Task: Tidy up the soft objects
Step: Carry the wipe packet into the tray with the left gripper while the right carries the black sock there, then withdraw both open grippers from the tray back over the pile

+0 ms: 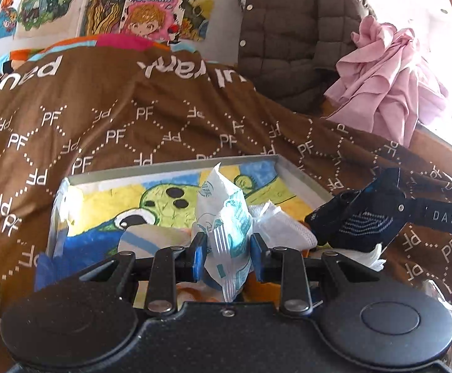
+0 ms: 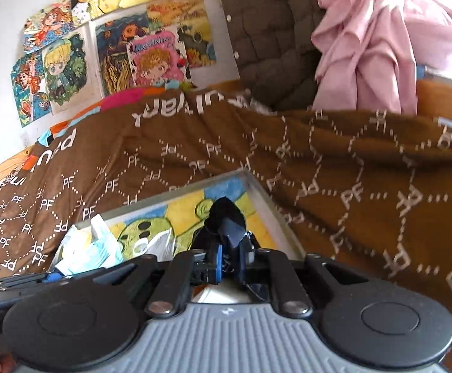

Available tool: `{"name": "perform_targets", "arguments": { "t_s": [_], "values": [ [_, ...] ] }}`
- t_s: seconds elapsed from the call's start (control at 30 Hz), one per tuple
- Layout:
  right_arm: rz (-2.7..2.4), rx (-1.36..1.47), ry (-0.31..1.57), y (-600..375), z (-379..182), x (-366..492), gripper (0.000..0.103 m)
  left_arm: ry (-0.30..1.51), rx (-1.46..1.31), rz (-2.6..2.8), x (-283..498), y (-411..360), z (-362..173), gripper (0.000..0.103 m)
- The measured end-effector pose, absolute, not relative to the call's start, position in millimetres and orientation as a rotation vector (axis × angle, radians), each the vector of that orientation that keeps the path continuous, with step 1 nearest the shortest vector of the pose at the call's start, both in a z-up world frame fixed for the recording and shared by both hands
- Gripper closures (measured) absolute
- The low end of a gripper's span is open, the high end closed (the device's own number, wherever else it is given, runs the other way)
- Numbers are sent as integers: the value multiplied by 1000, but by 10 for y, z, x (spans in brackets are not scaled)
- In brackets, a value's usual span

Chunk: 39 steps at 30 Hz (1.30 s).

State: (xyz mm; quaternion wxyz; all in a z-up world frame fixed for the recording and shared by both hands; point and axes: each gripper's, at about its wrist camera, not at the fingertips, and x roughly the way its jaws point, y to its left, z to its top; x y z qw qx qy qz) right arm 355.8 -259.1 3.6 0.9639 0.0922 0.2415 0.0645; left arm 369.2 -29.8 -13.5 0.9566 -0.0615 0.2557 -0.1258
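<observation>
A shallow grey box [image 1: 170, 169] with a bright cartoon picture on its floor lies on a brown bedspread. My left gripper [image 1: 227, 250] is shut on a white and teal tissue pack [image 1: 226, 217] and holds it upright over the box. White mesh socks [image 1: 283, 225] and a blue-striped sock [image 1: 151, 237] lie in the box. My right gripper [image 2: 230, 256] is shut on a dark navy sock [image 2: 226, 220] over the box's right side [image 2: 266, 195]. That sock also shows in the left wrist view [image 1: 359, 217]. The tissue pack shows at left in the right wrist view [image 2: 95, 248].
The brown PF-patterned bedspread [image 1: 163, 118] covers the bed around the box. A brown quilted jacket [image 1: 291, 31] and a crumpled pink cloth [image 1: 387, 74] lie at the far right. Cartoon posters [image 1: 151, 3] hang on the wall behind.
</observation>
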Motion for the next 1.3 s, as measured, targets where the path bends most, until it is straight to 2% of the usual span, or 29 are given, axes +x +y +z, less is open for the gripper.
{"name": "perform_targets", "arguments": {
  "t_s": [0.17, 0.23, 0.37, 0.5, 0.67, 0.73, 0.83, 1.3],
  "values": [
    [138, 165, 523, -2496, -41, 3522, 84, 562, -172, -238, 3747, -250, -187, 70],
    [137, 156, 526, -2484, -43, 3513, 78, 572, -190, -229, 3751, -232, -191, 68],
    [125, 149, 527, -2487, -16, 3472, 56, 574, -198, -220, 3721, -202, -163, 65],
    [129, 137, 525, -2505, 33, 3401, 45, 579, -219, -207, 3677, -176, -149, 61],
    [132, 118, 505, -2536, 126, 3306, 31, 586, -214, -190, 3605, -166, -125, 53],
    [134, 125, 497, -2558, 176, 3245, 27, 582, -215, -179, 3563, -162, -94, 44],
    [142, 123, 478, -2592, 288, 3119, 18, 563, -218, -161, 3474, -150, -24, 39],
    [180, 119, 308, -2652, 912, 2037, 2, 360, -133, -159, 2596, -174, 730, 13]
  ]
}}
